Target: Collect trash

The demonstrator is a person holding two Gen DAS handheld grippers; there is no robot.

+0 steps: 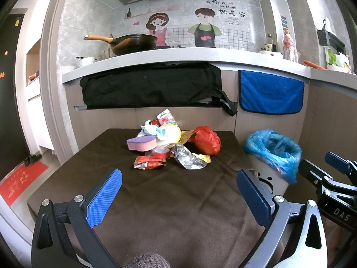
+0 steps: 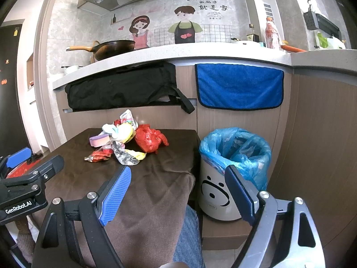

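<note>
So the trash is all heaped in one pile (image 1: 171, 144) toward the far side of the surface (image 1: 156, 201), which has a brown cloth over it. Taking the red plastic bag (image 1: 206, 141) as the reference: a purple and pink sponge (image 1: 141, 144) sits well to its left, a yellow round lid (image 1: 173, 131) is just behind-left of it, and a crumpled silver wrapper (image 1: 188, 158) lies in front of it, touching the heap. Red snack wrappers (image 1: 148, 163) are further left of that silver one, at the near edge of the pile. To the right of the red bag, off the surface, stands a white bin (image 2: 215, 192) with a cartoon face, lined with a blue bag (image 2: 236, 149). The left gripper (image 1: 178, 198) hangs above the near part of the surface, jaws spread wide with nothing between them. The right gripper (image 2: 178, 192) is also wide apart and empty, sitting over the corner of the surface with the bin showing between its fingers. Behind the red bag, a black bag (image 1: 151, 84) and a blue towel (image 1: 271, 91) hang off the kitchen counter.
</note>
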